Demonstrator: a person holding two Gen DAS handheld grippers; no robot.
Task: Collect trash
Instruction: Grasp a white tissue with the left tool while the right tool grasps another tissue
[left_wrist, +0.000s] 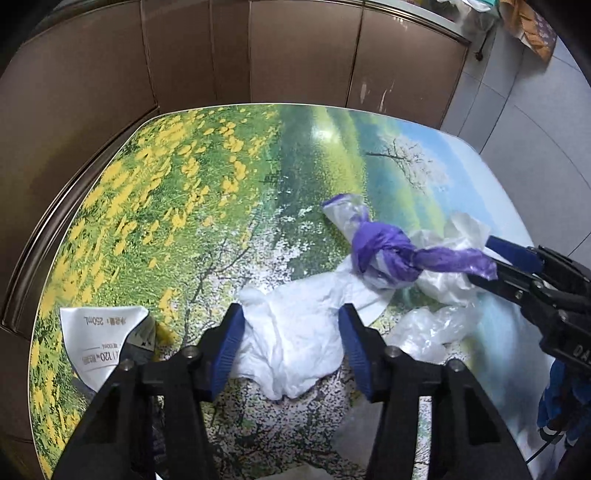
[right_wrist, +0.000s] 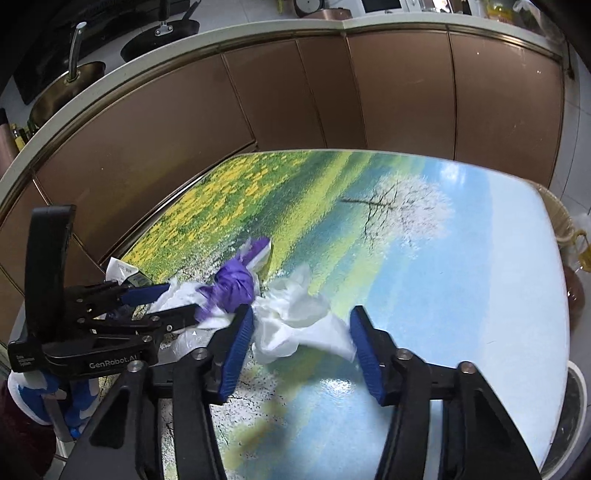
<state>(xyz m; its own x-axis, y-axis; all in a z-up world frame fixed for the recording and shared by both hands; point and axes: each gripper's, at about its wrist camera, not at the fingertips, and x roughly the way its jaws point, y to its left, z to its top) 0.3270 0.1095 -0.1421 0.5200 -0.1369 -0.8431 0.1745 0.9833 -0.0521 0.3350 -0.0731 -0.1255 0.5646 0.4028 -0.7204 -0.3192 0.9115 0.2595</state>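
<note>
A crumpled white tissue (left_wrist: 295, 347) lies on the landscape-print table (left_wrist: 207, 192), between the fingers of my open left gripper (left_wrist: 291, 343). A knotted purple plastic bag (left_wrist: 388, 251) lies just beyond it, also seen in the right wrist view (right_wrist: 232, 284). A crumpled white plastic bag (right_wrist: 295, 321) lies between the fingers of my open right gripper (right_wrist: 301, 339). In the left wrist view the right gripper (left_wrist: 491, 264) reaches in from the right beside the purple bag's tail. A torn white carton piece (left_wrist: 99, 339) lies at the left. A clear plastic wrapper (left_wrist: 428, 328) lies at the right.
Brown cabinet doors (right_wrist: 295, 103) curve around the table's far side. A sink and pans (right_wrist: 74, 74) sit on the counter above. A bottle and bags (right_wrist: 576, 266) stand past the table's right edge. The left gripper shows in the right wrist view (right_wrist: 173, 299).
</note>
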